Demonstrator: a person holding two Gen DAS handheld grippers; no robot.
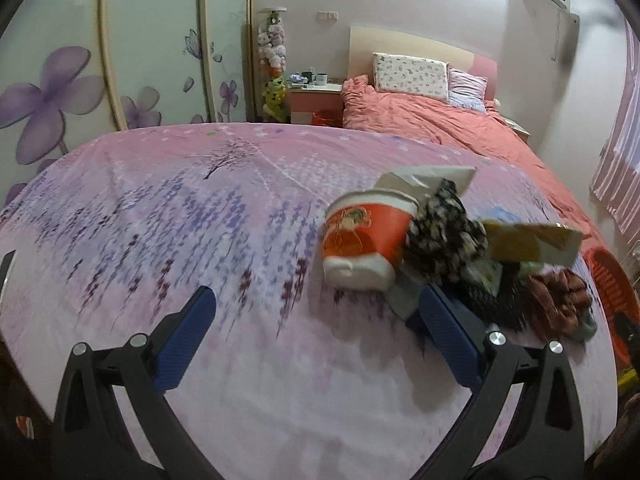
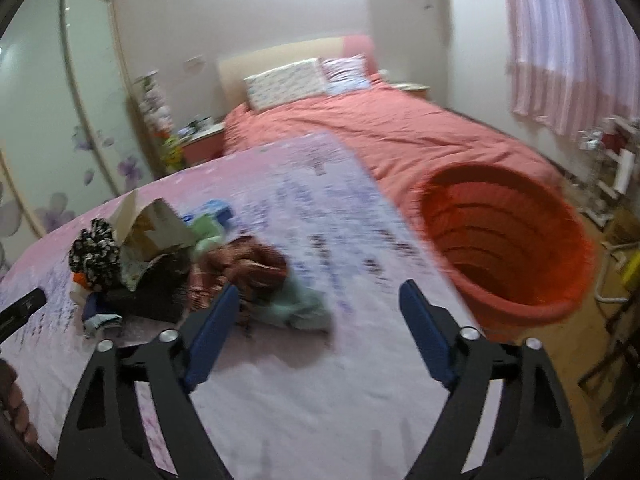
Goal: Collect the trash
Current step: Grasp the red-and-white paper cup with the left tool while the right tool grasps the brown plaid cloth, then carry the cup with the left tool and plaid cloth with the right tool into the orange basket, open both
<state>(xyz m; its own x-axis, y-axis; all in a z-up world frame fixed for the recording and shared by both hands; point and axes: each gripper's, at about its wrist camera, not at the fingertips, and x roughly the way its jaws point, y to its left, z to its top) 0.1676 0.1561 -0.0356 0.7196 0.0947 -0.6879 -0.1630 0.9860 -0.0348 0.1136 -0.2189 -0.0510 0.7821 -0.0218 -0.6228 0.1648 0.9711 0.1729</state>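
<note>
A pile of trash lies on the pink floral sheet (image 1: 160, 208): a red and white paper cup (image 1: 364, 240) on its side, a black-and-white crumpled wrapper (image 1: 444, 236), a torn yellow carton (image 1: 528, 240), a brown crumpled bag (image 1: 556, 300). My left gripper (image 1: 316, 300) is open and empty, its right finger beside the pile. In the right wrist view the same pile shows: the wrapper (image 2: 94, 254), the carton (image 2: 156, 224), the brown bag (image 2: 244, 268), a pale green scrap (image 2: 296, 306). My right gripper (image 2: 320, 300) is open and empty, just right of the pile. An orange bin (image 2: 512, 240) stands to the right.
A red quilt (image 1: 440, 124) and pillows (image 1: 412, 76) cover the bed's far end. A wardrobe with purple flowers (image 1: 100, 80) stands left, a nightstand (image 1: 316, 96) beside it. Striped curtains (image 2: 560, 48) hang right. The bin's edge also shows in the left wrist view (image 1: 608, 280).
</note>
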